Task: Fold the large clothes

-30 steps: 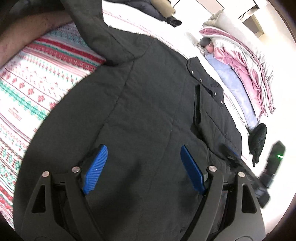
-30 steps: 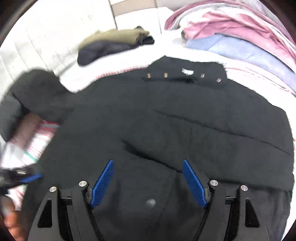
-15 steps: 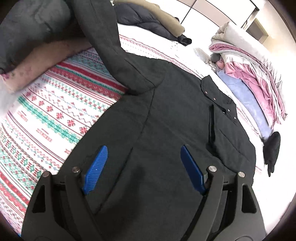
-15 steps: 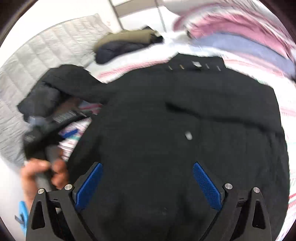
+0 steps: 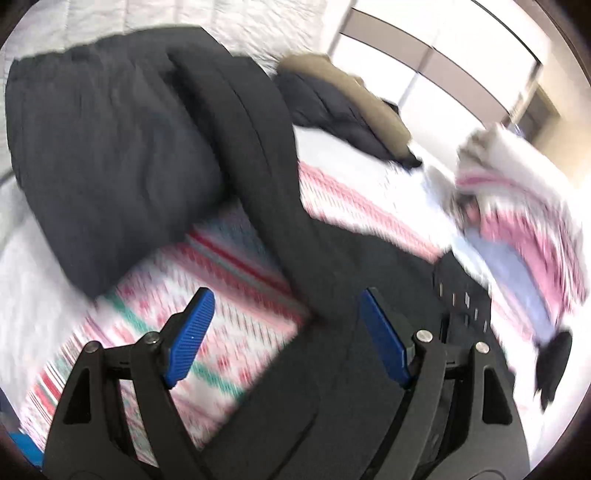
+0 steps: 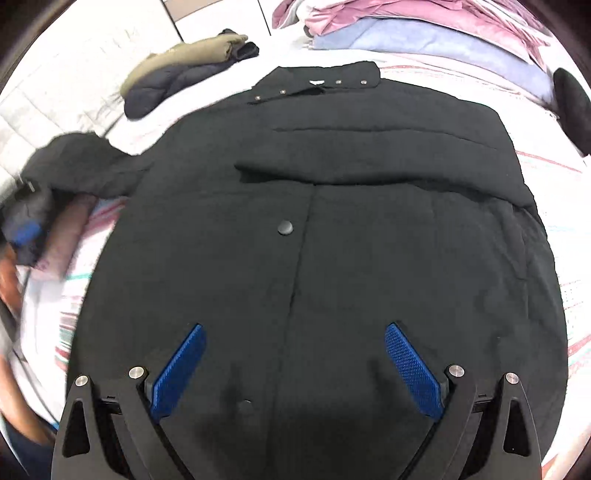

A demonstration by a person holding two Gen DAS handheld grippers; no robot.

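A large black padded jacket (image 6: 332, 221) lies flat on the bed, collar (image 6: 317, 83) at the far side, one sleeve folded across its chest. Its other sleeve (image 5: 258, 155) stretches out to the left over the patterned bedspread. My right gripper (image 6: 293, 363) is open and empty, hovering above the jacket's lower front. My left gripper (image 5: 286, 336) is open and empty, near the base of the outstretched sleeve; this view is blurred.
A patterned red, green and white bedspread (image 5: 207, 295) covers the bed. A dark and olive folded coat (image 6: 184, 74) lies at the far left. A pile of pink and blue bedding (image 6: 424, 33) sits at the far right. A dark garment heap (image 5: 103, 147) lies left.
The left gripper has swung left, from over the jacket body toward the outstretched sleeve. The right gripper has pulled back over the jacket's lower front. Both stay open.
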